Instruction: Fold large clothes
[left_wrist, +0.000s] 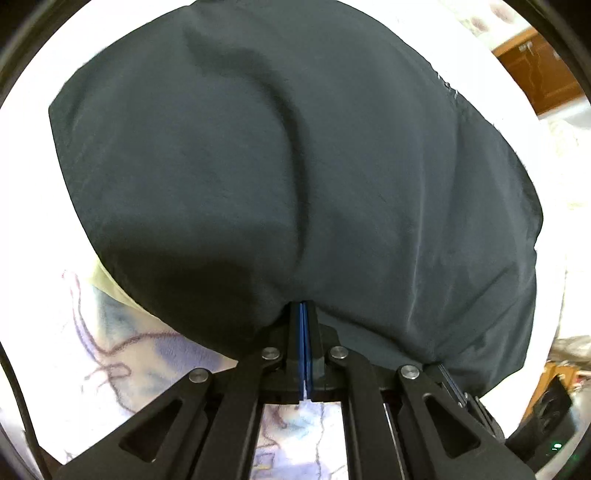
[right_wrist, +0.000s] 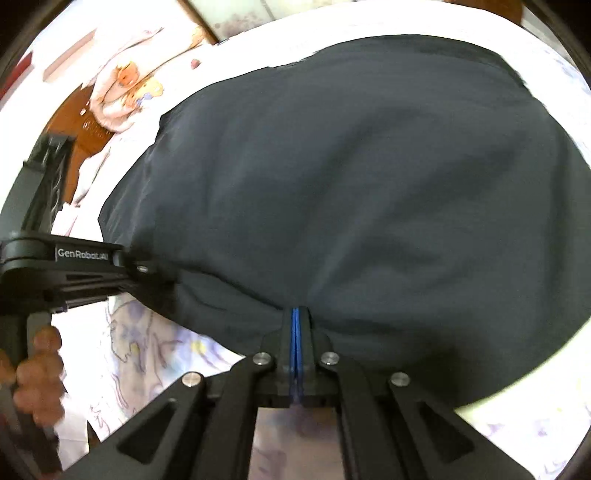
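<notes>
A large dark garment (left_wrist: 295, 166) lies spread over a pale patterned bedsheet (left_wrist: 129, 350). My left gripper (left_wrist: 303, 306) is shut, and its blue-padded tips pinch the garment's near edge, where the cloth puckers around them. In the right wrist view the same garment (right_wrist: 351, 184) fills the frame. My right gripper (right_wrist: 297, 310) is shut on its near edge too, with the fabric gathered at the tips. The left gripper (right_wrist: 155, 273) also reaches in from the left of that view, held by a hand (right_wrist: 37, 369), its tips buried in the garment's edge.
A pink patterned cloth (right_wrist: 125, 88) lies bunched at the far left beside brown wooden furniture (right_wrist: 81, 122). Wooden cabinets (left_wrist: 539, 74) show at the upper right. A pale yellow piece (left_wrist: 107, 284) peeks out from under the garment's left edge.
</notes>
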